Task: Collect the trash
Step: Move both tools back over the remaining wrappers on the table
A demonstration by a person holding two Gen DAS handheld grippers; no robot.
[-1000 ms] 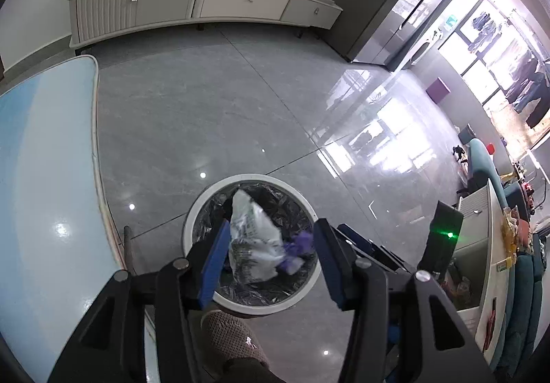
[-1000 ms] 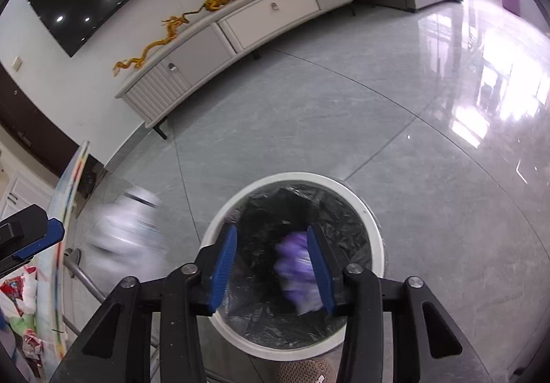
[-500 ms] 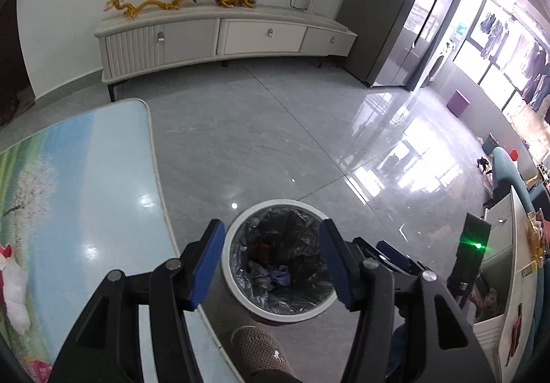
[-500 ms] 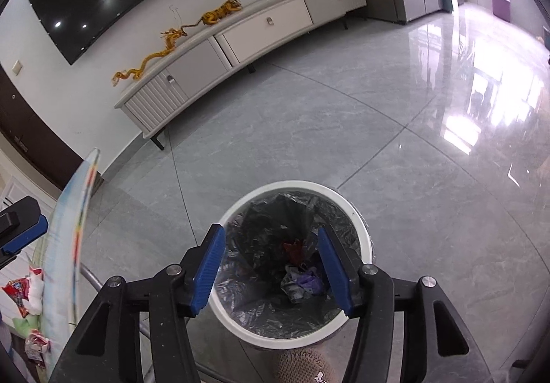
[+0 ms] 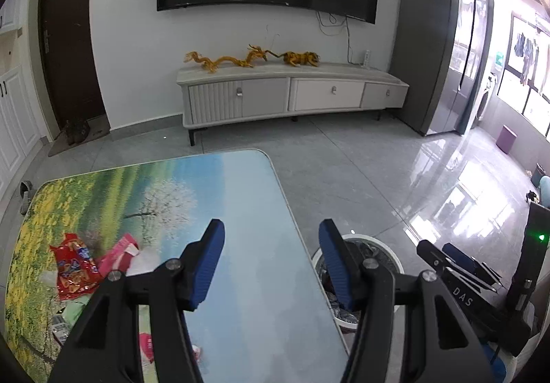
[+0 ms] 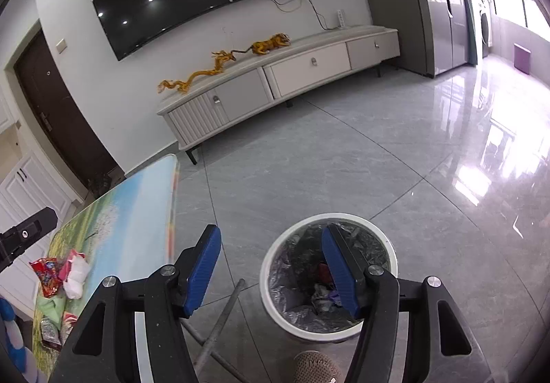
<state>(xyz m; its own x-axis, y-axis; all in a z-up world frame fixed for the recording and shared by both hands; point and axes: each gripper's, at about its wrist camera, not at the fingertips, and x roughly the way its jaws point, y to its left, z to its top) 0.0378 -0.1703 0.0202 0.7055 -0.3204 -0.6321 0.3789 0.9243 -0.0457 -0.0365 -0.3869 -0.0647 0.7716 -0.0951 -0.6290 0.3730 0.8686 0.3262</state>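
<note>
A white bin (image 6: 330, 324) with a black liner stands on the floor beside the table, with crumpled trash (image 6: 326, 297) at its bottom; its rim (image 5: 385, 245) shows in the left wrist view. My left gripper (image 5: 271, 259) hovers open and empty over the table's right edge. On the table (image 5: 247, 211), to its left, lie a red snack wrapper (image 5: 74, 266), a pink packet (image 5: 120, 250) and white tissue (image 5: 144, 257). My right gripper (image 6: 271, 266) hangs above the bin's left rim, jaws opening, nothing between them. The wrappers (image 6: 48, 274) show at its far left.
The table carries a landscape print. A grey TV cabinet (image 5: 292, 98) with golden dragon figures stands at the far wall under a dark screen. A slippered foot (image 6: 316, 367) is near the bin. Metal table legs (image 6: 220, 324) cross below. The glossy floor (image 6: 378, 159) stretches to the right.
Both grippers rose and tilted up from over the bin. The white wrapper and purple piece dropped into the bin. The left gripper swung left over the table; the right jaws widened.
</note>
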